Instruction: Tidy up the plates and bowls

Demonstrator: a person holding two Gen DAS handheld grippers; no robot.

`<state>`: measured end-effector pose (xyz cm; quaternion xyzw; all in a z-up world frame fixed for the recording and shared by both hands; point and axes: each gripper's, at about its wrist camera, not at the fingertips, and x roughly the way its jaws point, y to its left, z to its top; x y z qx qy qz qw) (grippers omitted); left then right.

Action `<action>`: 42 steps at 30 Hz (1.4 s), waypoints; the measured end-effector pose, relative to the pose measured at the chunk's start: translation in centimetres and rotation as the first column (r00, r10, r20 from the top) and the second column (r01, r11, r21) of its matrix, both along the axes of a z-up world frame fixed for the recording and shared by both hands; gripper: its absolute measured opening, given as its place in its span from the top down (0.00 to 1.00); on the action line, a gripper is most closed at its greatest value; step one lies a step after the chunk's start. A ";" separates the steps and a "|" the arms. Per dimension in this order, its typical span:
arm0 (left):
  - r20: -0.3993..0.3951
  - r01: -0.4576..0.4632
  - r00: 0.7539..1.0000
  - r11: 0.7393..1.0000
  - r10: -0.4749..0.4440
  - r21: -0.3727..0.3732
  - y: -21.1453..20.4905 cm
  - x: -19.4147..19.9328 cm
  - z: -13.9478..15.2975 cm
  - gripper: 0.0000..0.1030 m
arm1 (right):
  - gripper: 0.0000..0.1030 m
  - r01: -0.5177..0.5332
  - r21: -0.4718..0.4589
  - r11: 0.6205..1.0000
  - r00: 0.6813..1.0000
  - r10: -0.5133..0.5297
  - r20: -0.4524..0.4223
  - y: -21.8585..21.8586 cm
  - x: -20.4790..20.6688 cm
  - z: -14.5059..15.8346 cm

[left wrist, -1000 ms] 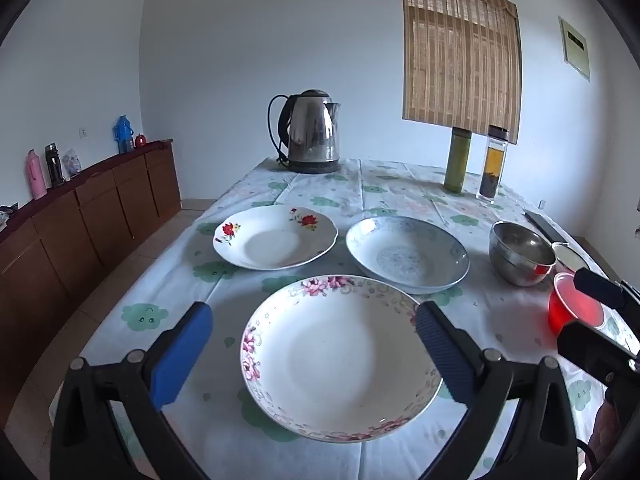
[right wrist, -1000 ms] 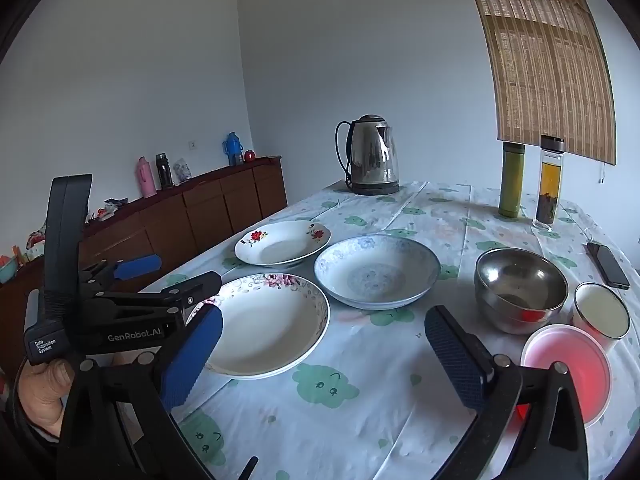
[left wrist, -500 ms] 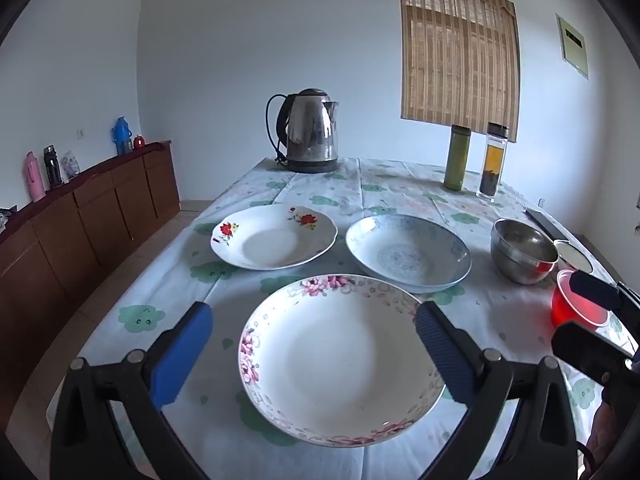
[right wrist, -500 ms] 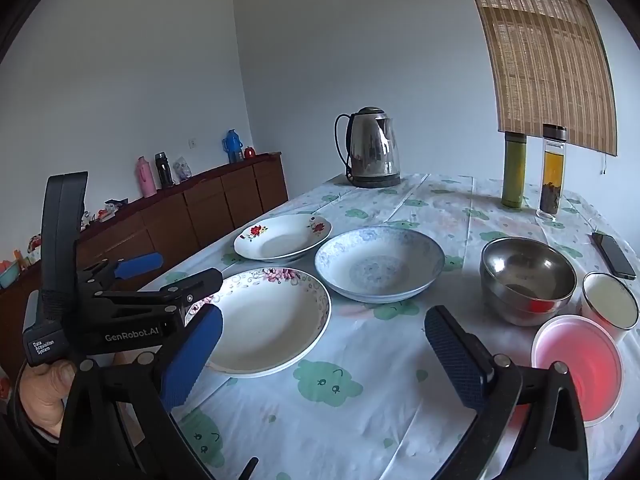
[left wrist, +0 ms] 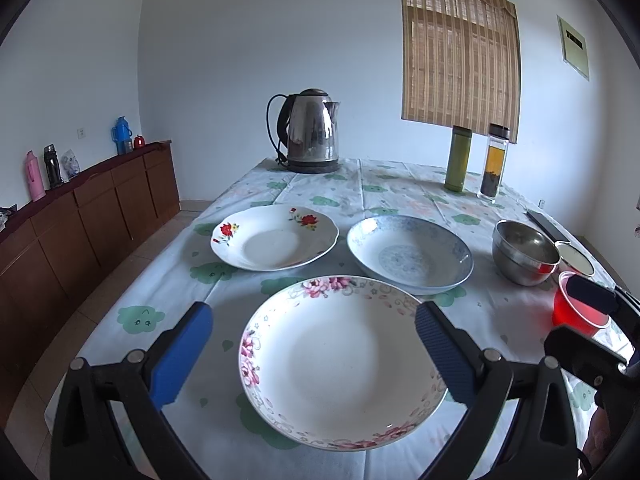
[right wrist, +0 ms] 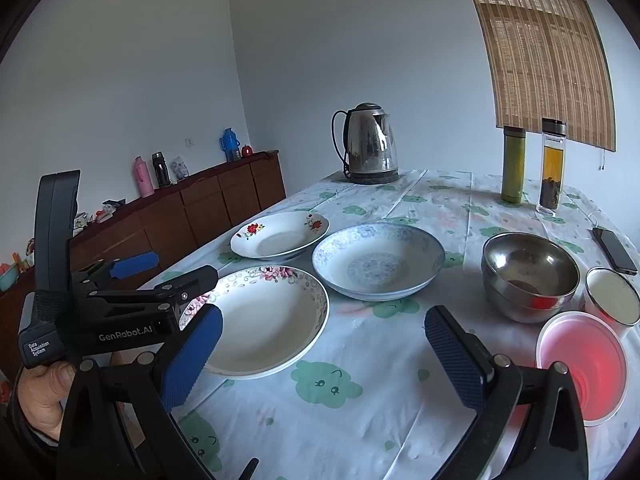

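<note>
The left gripper [left wrist: 314,350] hung over the pink-flowered plate [left wrist: 340,360], jaws wide apart on either side of it, not touching. The right gripper [right wrist: 322,354] had its jaws apart too, over bare desk [right wrist: 400,400] between that plate and the red cup [right wrist: 580,364]. The rose plate [left wrist: 275,237] and blue plate [left wrist: 410,254] sat side by side behind, steel bowls [right wrist: 530,274] off right.

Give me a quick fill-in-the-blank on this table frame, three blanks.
1. The left claw is open, framing the plate with ___ flowers on its rim.
2. The blue-patterned plate sits just left of the ___ steel bowl.
3. The pink cup holds ___.

Missing: pink; stainless; nothing
</note>
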<state>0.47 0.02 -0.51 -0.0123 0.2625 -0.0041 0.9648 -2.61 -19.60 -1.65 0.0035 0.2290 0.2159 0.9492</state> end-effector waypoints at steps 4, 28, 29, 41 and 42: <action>0.000 -0.002 1.000 1.000 0.002 0.001 0.1 0.1 0.0 0.00 | 0.01 -0.003 -0.002 1.000 1.000 0.003 -0.001 0.1 0.0 0.0; 0.008 -0.008 1.000 1.000 0.008 -0.004 0.6 0.2 -0.1 0.00 | 0.01 0.006 -0.002 1.000 1.000 -0.006 -0.007 0.4 0.0 -0.3; 0.008 -0.008 1.000 1.000 0.008 -0.005 0.6 0.2 -0.1 0.00 | 0.01 0.006 -0.002 1.000 1.000 -0.006 -0.008 0.5 0.0 -0.3; 0.011 -0.009 1.000 1.000 0.009 -0.008 0.7 0.1 -0.1 0.00 | 0.01 0.004 -0.004 1.000 1.000 -0.004 -0.007 0.6 0.0 -0.4; 0.012 -0.009 1.000 1.000 0.009 -0.009 0.7 0.1 -0.1 0.00 | 0.01 0.004 -0.004 1.000 1.000 -0.004 -0.007 0.6 0.0 -0.4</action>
